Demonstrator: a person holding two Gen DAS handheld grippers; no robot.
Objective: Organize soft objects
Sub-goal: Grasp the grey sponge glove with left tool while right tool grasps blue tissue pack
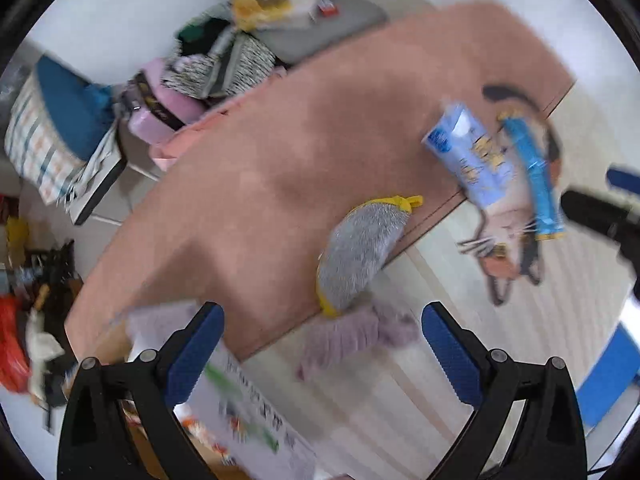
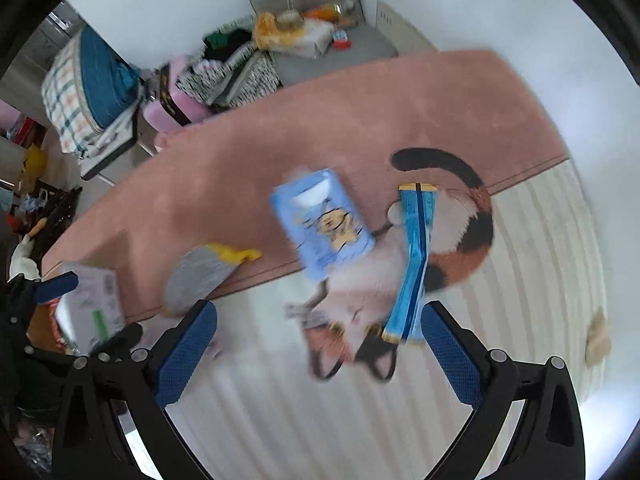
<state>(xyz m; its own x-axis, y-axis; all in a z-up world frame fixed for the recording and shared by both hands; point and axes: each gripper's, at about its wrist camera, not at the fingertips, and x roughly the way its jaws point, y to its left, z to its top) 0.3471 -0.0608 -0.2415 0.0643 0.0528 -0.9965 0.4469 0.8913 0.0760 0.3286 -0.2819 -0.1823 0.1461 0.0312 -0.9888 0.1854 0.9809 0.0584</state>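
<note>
A grey scrubbing pad with yellow trim [image 1: 360,256] [image 2: 200,276] lies at the edge of the pink rug [image 1: 288,140] [image 2: 320,120]. A purple fluffy cloth [image 1: 352,336] lies just below it on the striped mat. A light blue tissue pack [image 1: 468,156] [image 2: 324,224] and a long blue packet [image 1: 532,176] [image 2: 414,264] lie on the cat picture. My left gripper [image 1: 322,344] is open and empty above the purple cloth. My right gripper [image 2: 318,344] is open and empty above the cat picture, near the blue packet.
A white printed box [image 1: 248,412] [image 2: 90,308] sits at the lower left in a cardboard carton. Bags, a pink case [image 1: 160,108] and a grey cushion with bottles [image 2: 312,20] crowd the far side. The cream striped mat [image 2: 540,260] spreads to the right.
</note>
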